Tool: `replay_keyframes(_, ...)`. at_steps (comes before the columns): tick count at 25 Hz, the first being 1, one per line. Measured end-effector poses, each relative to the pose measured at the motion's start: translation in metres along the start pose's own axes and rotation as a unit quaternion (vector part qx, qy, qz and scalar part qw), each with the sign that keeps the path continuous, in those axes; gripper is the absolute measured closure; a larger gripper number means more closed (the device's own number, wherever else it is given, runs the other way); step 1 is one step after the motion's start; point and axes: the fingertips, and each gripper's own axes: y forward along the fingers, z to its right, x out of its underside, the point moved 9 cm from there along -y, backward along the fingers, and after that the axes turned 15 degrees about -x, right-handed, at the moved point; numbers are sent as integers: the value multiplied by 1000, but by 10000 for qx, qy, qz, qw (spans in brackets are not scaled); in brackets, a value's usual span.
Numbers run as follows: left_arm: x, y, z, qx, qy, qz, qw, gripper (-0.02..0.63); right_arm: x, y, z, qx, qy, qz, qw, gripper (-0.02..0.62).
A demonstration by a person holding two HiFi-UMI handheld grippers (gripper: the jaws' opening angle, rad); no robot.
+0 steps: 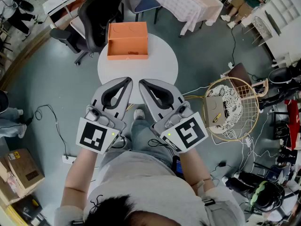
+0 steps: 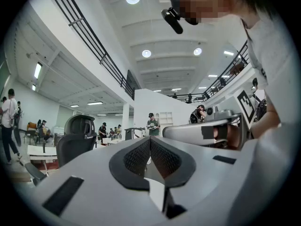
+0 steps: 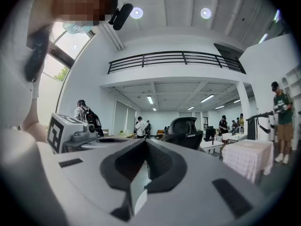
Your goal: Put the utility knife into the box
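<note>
An open orange box (image 1: 120,48) stands at the far side of a round white table (image 1: 157,67), its lid tipped back. A small orange-brown thing (image 1: 133,53), possibly the utility knife, lies inside the box near its front wall. Both grippers are held close to the person's body, short of the table's near edge, with nothing in them. The left gripper (image 1: 128,81) is shut, its jaws pressed together (image 2: 149,140). Beside it, the right gripper (image 1: 142,83) is shut too (image 3: 145,142). The two gripper views look out level across the room, and neither shows the box.
A black office chair (image 1: 96,13) stands behind the table. A round wire basket (image 1: 251,126) holding a cardboard box is on the floor at right. A table with a checked cloth (image 1: 188,1) is at the back. Cables and a cardboard box (image 1: 21,168) lie at left.
</note>
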Motion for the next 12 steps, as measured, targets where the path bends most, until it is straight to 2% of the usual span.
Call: replay_keyframes(12, -5, -7, 6, 75, 28, 23, 10000, 595, -6, -5, -10, 38, -66, 14, 10000, 589)
